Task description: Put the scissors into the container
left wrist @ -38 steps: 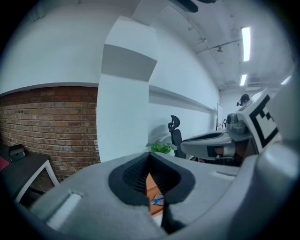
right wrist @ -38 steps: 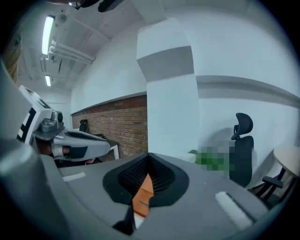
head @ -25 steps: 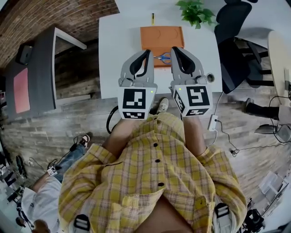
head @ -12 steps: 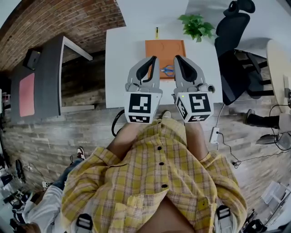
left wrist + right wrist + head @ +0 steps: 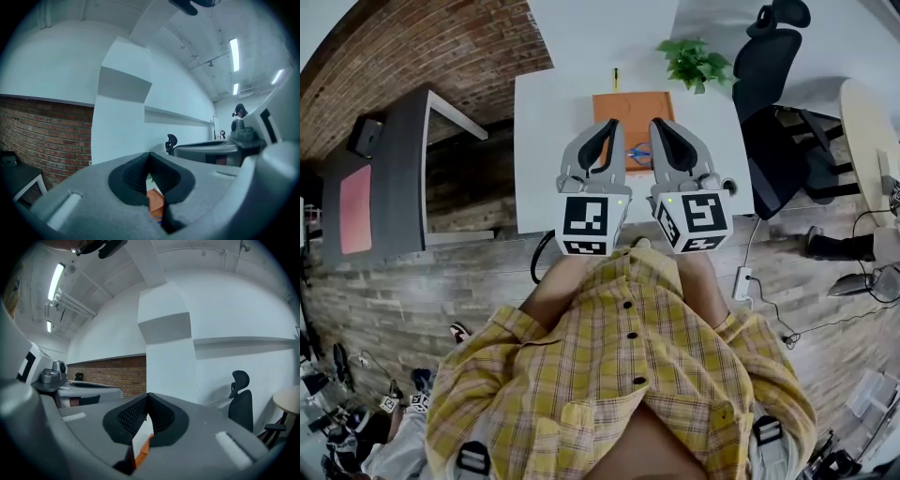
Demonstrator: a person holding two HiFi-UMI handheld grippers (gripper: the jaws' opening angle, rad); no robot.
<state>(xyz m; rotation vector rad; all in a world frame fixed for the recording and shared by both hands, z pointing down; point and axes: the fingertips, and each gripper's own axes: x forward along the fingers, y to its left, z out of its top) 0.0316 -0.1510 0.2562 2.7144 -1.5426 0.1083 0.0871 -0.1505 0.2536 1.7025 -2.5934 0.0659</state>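
The left tool [image 5: 613,127] and right tool [image 5: 656,127] are held level side by side, jaws together and empty, as a second earlier. Beyond them, the scissors [image 5: 639,153] are still seen lying in the orange container [image 5: 633,105] on the white worktop [image 5: 548,141].

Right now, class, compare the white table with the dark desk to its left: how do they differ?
The white table has a pale top, while the dark desk is dark grey. The white table carries an orange container; the dark desk carries a red mat. Both stand on the plank floor.
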